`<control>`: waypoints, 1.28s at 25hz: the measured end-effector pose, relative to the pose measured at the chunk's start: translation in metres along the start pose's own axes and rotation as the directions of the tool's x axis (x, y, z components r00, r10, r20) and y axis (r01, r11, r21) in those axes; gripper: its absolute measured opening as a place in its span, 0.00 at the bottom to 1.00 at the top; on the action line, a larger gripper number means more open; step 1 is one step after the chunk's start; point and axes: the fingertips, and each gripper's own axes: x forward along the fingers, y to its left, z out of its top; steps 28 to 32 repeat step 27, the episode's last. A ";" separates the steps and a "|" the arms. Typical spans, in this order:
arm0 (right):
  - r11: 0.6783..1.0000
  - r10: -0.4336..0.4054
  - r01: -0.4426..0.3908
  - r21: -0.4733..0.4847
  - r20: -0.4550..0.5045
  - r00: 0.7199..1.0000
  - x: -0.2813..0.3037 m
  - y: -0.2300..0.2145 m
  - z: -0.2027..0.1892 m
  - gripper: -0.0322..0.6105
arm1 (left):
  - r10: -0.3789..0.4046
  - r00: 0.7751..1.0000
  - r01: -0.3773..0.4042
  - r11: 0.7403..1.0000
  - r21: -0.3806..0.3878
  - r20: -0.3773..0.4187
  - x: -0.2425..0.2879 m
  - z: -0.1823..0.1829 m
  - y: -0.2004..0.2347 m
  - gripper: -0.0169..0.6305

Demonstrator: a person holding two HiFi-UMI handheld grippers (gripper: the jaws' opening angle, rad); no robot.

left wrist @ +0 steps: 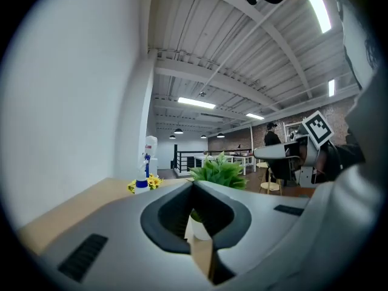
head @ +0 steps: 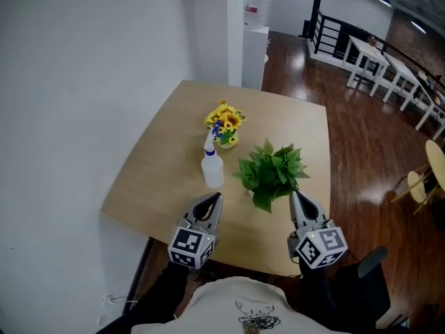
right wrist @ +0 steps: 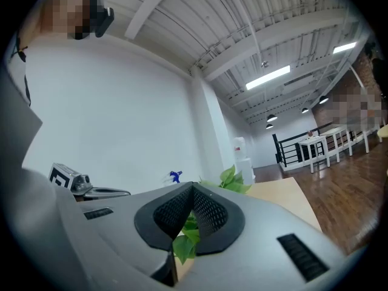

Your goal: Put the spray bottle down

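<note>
Where it stands, spray bottle (head: 212, 167) clears left claw (head: 217, 197).

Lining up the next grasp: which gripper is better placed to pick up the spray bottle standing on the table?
Left. The spray bottle stands upright just ahead of the left gripper, bare table between. The right gripper faces the green plant, likely in its way. Both pairs of jaws are shut, empty.

spray bottle (head: 212, 165): white, blue nozzle | flowers (head: 224, 119): yellow | plant (head: 271, 171): green (pot (left wrist: 197, 228) white) | tabletop (head: 160, 169): pale tan | floor (head: 361, 152): dark reddish brown
</note>
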 end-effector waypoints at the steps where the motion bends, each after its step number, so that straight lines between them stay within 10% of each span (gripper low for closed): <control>1: 1.000 0.008 -0.008 -0.006 0.001 1.000 0.001 0.002 0.002 0.02 | -0.006 1.000 0.006 1.000 -0.009 0.002 0.001 0.003 -0.001 0.01; 32: 0.994 0.096 -0.095 -0.047 0.029 0.995 0.014 0.025 0.014 0.02 | -0.063 0.997 0.064 0.998 0.026 -0.041 0.021 0.004 -0.017 0.01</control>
